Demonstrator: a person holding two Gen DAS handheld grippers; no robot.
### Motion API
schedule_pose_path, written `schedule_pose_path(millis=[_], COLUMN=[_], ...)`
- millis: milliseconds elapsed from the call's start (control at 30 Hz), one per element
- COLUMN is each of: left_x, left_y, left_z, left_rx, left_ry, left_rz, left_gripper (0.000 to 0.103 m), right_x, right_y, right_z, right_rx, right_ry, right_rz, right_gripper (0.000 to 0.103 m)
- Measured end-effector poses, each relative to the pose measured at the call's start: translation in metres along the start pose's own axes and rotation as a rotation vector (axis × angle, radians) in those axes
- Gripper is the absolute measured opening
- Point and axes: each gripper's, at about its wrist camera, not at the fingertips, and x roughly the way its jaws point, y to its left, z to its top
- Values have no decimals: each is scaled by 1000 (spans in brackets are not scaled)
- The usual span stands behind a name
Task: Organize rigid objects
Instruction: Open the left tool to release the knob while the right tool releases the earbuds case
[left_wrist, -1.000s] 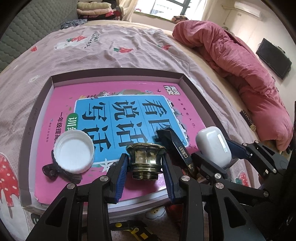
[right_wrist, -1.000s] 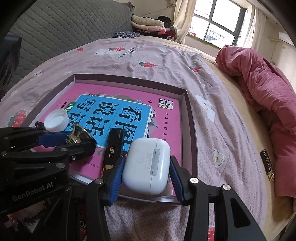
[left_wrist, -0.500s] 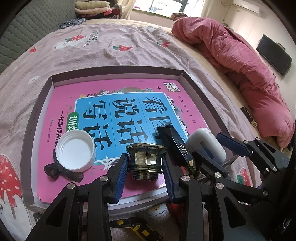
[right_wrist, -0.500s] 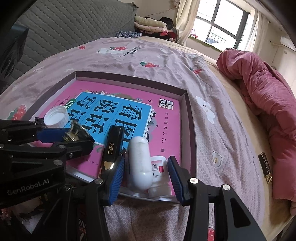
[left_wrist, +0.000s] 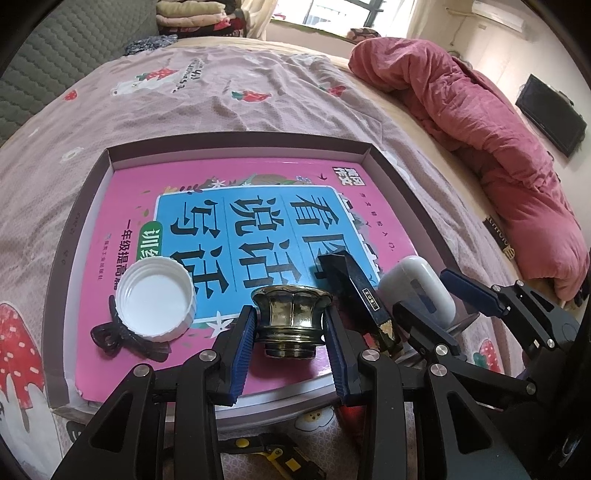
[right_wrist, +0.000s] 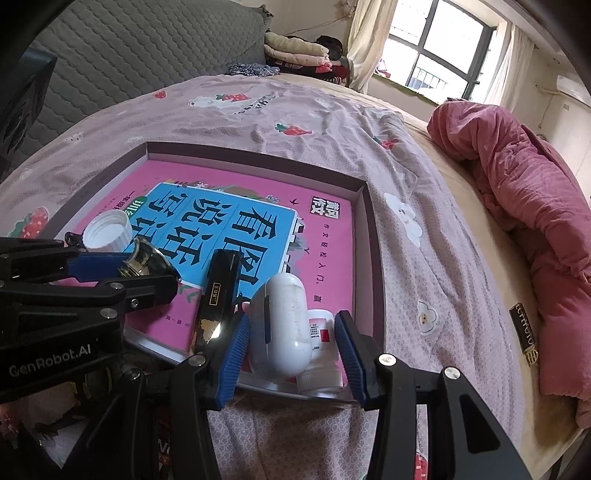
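A shallow brown tray (left_wrist: 236, 142) on the bed holds a pink book (left_wrist: 184, 177). My left gripper (left_wrist: 290, 332) is shut on a brass fluted cup (left_wrist: 291, 314) standing on the book near the tray's front edge. Beside it lie a white bottle cap (left_wrist: 155, 299) on a black hair clip (left_wrist: 122, 339) and a black bar (left_wrist: 354, 295). My right gripper (right_wrist: 291, 350) is open around a white earbud case (right_wrist: 280, 325). The case stands on its edge and leans on a small white bottle (right_wrist: 321, 339), with a gap to the right pad.
A rolled red quilt (left_wrist: 498, 147) lies along the bed's right side, with a black tag (right_wrist: 524, 332) near it. A grey quilted headboard (right_wrist: 129, 48) and folded clothes (right_wrist: 295, 48) are at the back. A yellow-and-black item (left_wrist: 273, 454) lies under the tray's front edge.
The earbud case, flat between the right pads a second ago, has turned onto its edge, and the small bottle behind it now shows. The left gripper and brass cup stayed put.
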Motion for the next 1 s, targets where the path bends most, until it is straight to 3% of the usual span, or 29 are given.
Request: schedule_pose_path(millis=[1000], left_x=[-1], left_y=[-2], left_z=[-2], left_rx=[-1], left_ry=[-3], left_rz=[52], left_gripper=[39], right_x=[-14], right_y=[-14], right_z=[-1], right_rx=[66], right_ry=[-36], right_rz=[26], right_gripper=[51])
